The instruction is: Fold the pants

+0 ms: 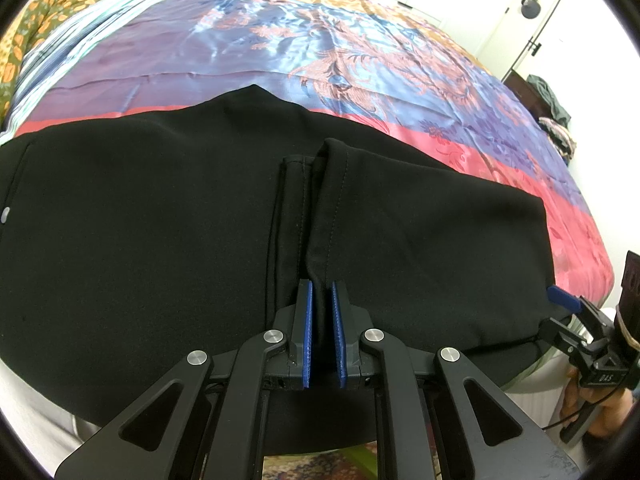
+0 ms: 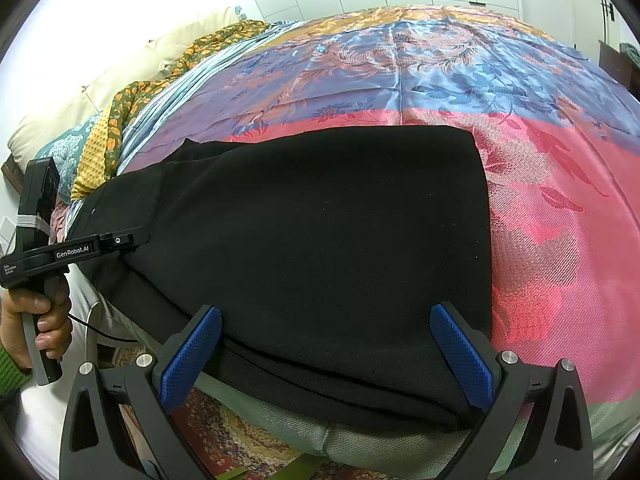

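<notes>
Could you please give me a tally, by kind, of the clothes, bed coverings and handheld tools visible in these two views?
Black pants: 1
Satin bedspread: 1
Orange floral quilt: 1
Tools: 2, the left tool shut on the pants hem, the right tool open over the pants
Total: 5

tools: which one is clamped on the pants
The left tool: its blue pads are pinched shut on a ridge of the black pants. The right tool gapes wide open over them.
</notes>
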